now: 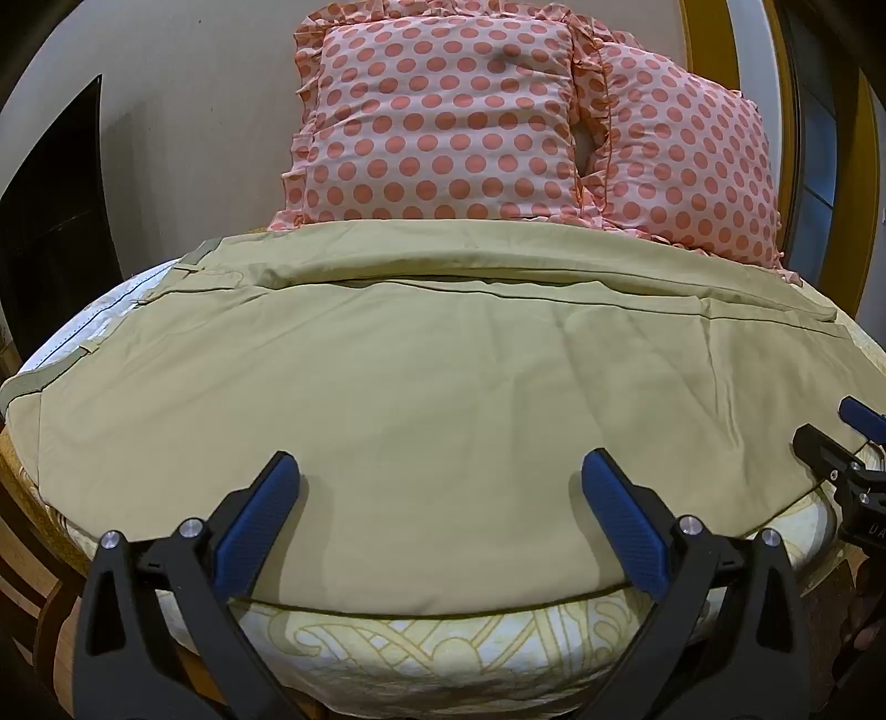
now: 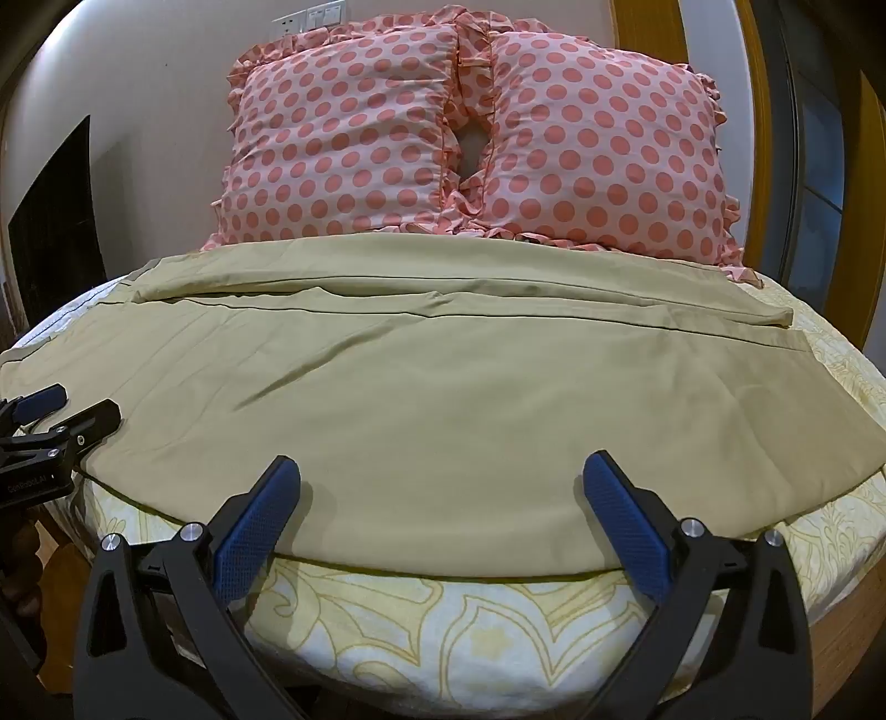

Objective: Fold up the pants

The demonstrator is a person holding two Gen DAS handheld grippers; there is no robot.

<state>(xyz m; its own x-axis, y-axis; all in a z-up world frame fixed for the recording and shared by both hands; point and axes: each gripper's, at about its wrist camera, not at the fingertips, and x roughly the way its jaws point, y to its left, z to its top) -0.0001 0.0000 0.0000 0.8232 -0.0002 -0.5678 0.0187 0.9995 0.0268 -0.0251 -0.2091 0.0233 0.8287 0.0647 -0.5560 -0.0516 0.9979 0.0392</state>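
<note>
At the far left, a dark flat panel (image 2: 52, 221) leans on the plain wall, and above the pillows a white switch plate (image 2: 315, 16) shows, its markings too small to read. One pair of khaki pants (image 1: 421, 399) lies spread flat across the bed (image 2: 443, 620), waistband (image 1: 33, 382) with its belt loops at the left end, leg hems at the right, the two legs stacked one behind the other with a long seam running between them. The left gripper (image 1: 440, 493) hovers over the near edge of the pants, its blue-padded fingers (image 1: 260, 520) spread wide with nothing between them; lettering on its body in the right wrist view looks like "GenRobot.AI" but is blurred. The right gripper (image 2: 440, 493) hangs over the near edge further right, its fingers (image 2: 626, 520) equally wide and empty; only "DA" can be read on its body in the left view. Beyond the pants, two pink pillows (image 2: 470, 138) with coral polka dots and ruffled edges stand side by side, touching. The bed sheet is white with a yellow leaf pattern.
</note>
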